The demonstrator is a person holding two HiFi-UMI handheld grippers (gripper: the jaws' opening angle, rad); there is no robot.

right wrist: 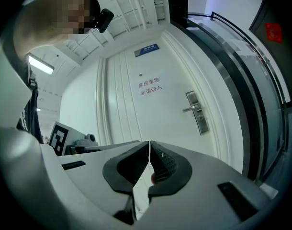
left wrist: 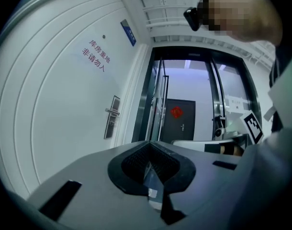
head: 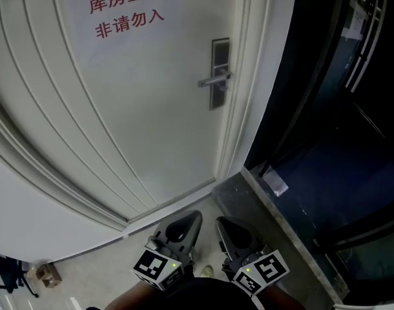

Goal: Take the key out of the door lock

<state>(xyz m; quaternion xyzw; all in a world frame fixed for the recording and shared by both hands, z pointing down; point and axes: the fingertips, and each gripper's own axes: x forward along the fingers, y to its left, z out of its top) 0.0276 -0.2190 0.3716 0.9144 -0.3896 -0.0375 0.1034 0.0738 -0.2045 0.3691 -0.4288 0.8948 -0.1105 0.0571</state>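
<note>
A white door [head: 139, 95] with red lettering fills the head view. Its metal lock plate [head: 219, 73] with a lever handle [head: 213, 81] sits at the door's right edge; the same lock plate shows in the left gripper view [left wrist: 112, 116] and the right gripper view [right wrist: 197, 113]. A key is too small to make out in any view. My left gripper [head: 196, 216] [left wrist: 148, 143] and right gripper [head: 221, 223] [right wrist: 149, 143] hang side by side low in front of me, far below the lock. Both are shut with nothing between the jaws.
A dark glass partition [head: 326, 108] stands right of the door frame. A grey stone threshold [head: 248, 199] runs along its foot, with a small white card [head: 274, 185] on it. A small brown box [head: 48, 274] lies on the floor at bottom left.
</note>
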